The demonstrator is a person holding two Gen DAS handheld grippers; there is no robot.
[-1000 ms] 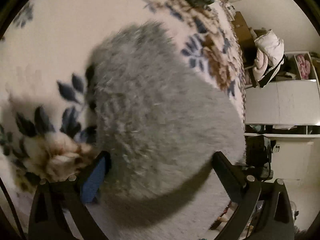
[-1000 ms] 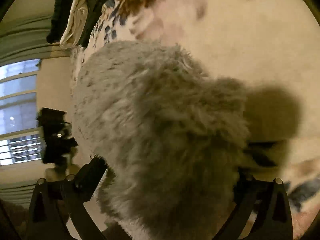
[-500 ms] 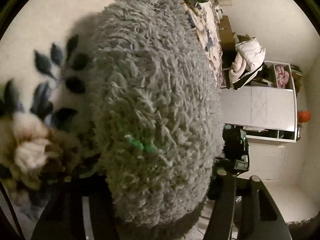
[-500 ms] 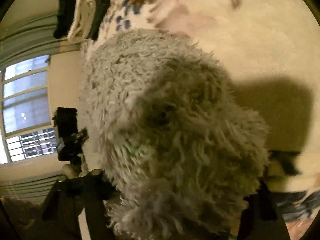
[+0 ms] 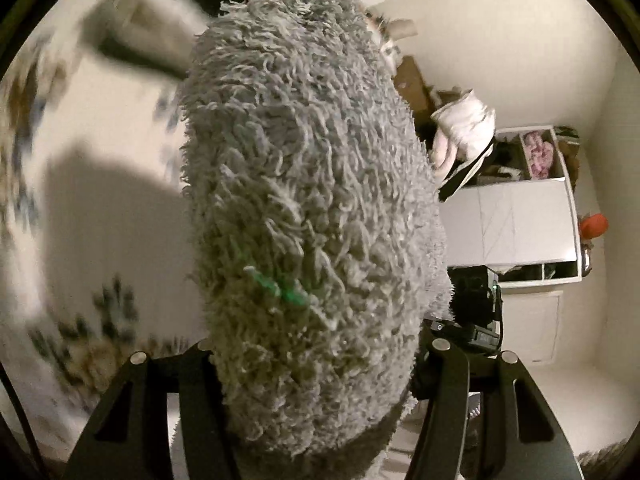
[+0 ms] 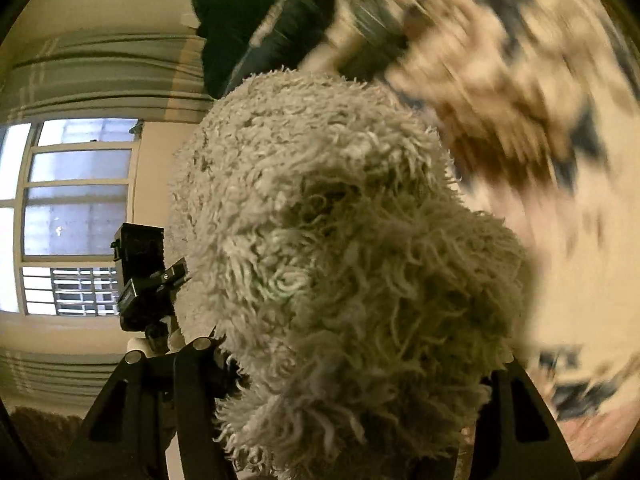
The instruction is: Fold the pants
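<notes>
Both grippers are clamped on the shaggy grey pants (image 5: 308, 216), the left gripper (image 5: 316, 392) with a thick bunch squeezed between its black jaws, the right gripper (image 6: 344, 396) with jaws that have just been closing pressed into another fluffy wad. The pants hang lifted above the cream floral blanket (image 5: 80, 208), which lies blurred behind them, with a white shelf unit (image 5: 516, 216) off to the far right

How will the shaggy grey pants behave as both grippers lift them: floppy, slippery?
Likely floppy: the grey pants bulge and droop around the left gripper. Probably not slippery: the long pile fills the right gripper and should catch on its pads. They look bulky, perhaps light.
</notes>
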